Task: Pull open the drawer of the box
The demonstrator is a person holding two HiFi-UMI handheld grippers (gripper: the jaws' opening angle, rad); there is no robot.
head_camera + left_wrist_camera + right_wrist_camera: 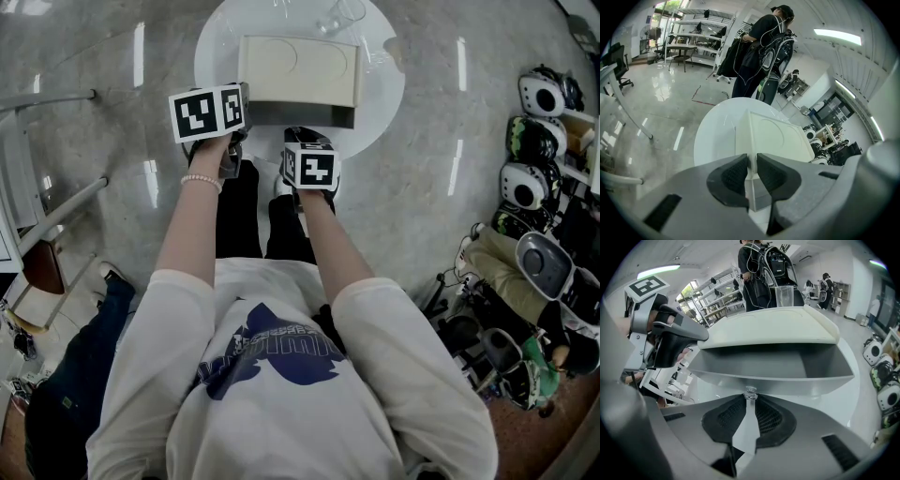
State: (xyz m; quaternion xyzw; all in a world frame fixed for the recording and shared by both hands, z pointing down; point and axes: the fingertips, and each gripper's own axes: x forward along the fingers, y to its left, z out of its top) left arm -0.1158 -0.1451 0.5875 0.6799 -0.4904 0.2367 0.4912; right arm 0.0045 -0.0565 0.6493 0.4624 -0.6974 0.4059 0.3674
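Right gripper [750, 401] pinched on the small clear knob [750, 392] of the grey drawer [787, 366]. Drawer stands well out from the cream box [773, 326]; pull looks largely done. Left gripper [752, 164] clamps the box corner. Box sits on the round white tabletop [715, 133].

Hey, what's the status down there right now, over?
Status: left gripper clamped on box corner. Then right gripper shut on knob, drawer standing open. Nothing blocking; cup sits behind box. Over.
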